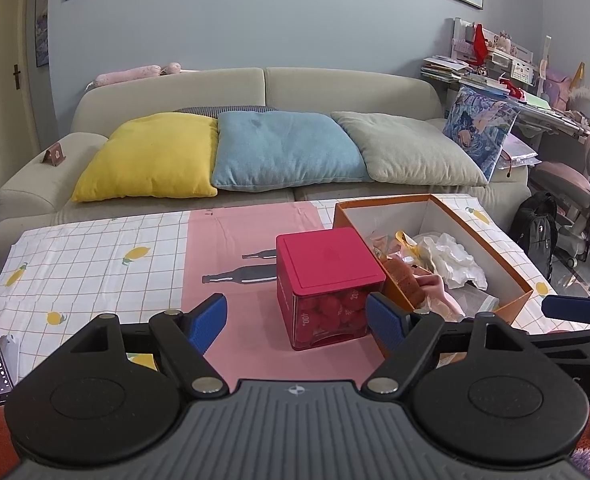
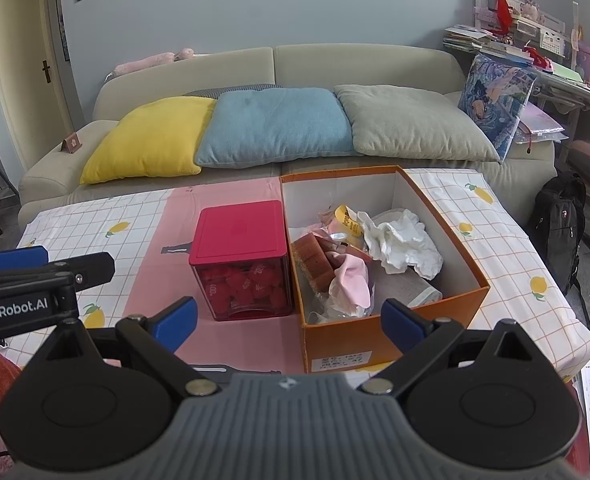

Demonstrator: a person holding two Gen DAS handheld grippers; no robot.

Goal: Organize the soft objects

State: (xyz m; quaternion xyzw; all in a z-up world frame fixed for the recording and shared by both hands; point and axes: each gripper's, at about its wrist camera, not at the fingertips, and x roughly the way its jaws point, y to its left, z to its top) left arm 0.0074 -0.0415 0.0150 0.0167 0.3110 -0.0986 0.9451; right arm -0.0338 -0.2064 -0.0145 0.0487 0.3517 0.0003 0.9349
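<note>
Black backpack [image 2: 557,220] beside beige sofa [image 2: 355,64]

Each gripper has a grey ribbed body bearing a small round emblem, 2 black disc-shaped housings, and black linkage arms pinned with silver round fasteners. The left gripper [image 1: 297,322] and right gripper [image 2: 291,322] both end in blue textured pads [image 1: 211,320]. White "GenRobot.AI" lettering [image 2: 13,309] marks one black side.

Orange box [image 2: 375,344] | beside it, red-lidded jar [image 2: 241,232] | beneath, lemon-print checked cloth [image 2: 491,240] | behind, yellow [image 2: 151,140], blue [image 2: 275,124], grey-green [image 2: 415,120] cushions
</note>
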